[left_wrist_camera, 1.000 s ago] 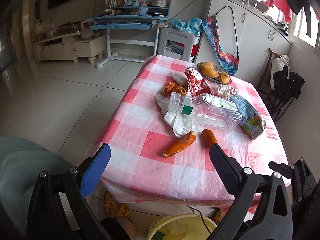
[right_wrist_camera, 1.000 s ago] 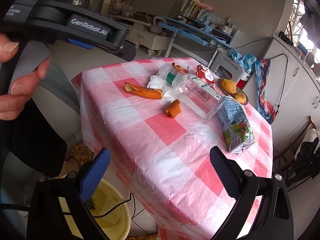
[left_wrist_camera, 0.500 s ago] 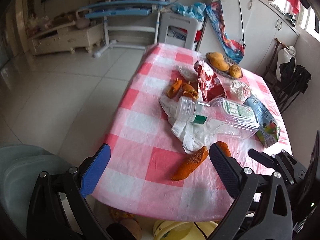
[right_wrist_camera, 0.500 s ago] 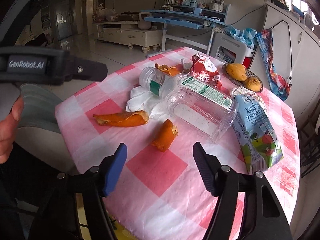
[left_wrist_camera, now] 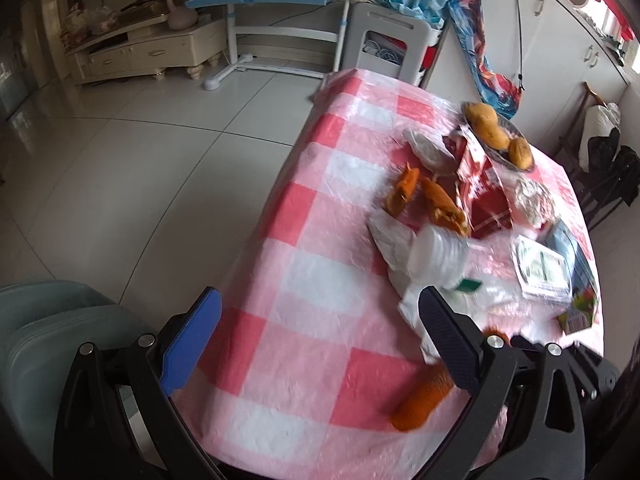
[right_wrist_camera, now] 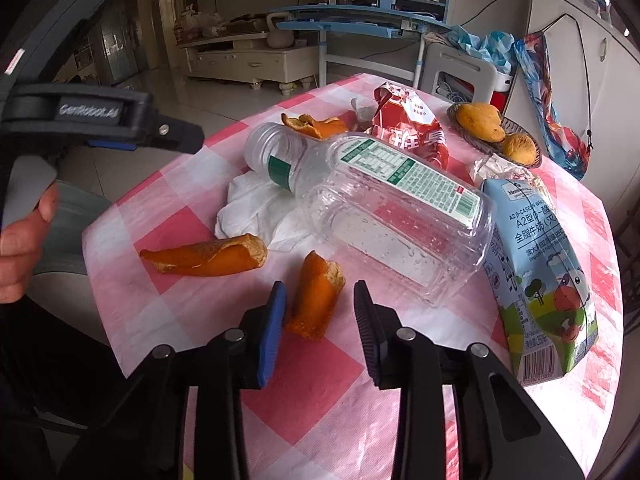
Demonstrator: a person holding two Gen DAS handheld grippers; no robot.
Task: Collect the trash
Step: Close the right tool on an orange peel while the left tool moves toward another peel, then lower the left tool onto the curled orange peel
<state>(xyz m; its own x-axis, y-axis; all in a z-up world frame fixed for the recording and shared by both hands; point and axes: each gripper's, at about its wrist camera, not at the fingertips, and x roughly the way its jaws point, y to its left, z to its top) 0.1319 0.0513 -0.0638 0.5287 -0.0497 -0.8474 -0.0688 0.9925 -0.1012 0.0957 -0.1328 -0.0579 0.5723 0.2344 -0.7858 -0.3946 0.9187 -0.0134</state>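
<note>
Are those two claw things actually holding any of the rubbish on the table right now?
Not yet. The right gripper has been closing around the short orange peel, but a gap remains on the right. The left gripper is wide open, holding nothing.

Bottle (right_wrist_camera: pixel 384 208) lying mid-table (right_wrist_camera: pixel 328 376), carton (right_wrist_camera: pixel 540 276) right of it, tissue (right_wrist_camera: pixel 256 208) under its neck, peels (right_wrist_camera: pixel 208 256) in front.
</note>
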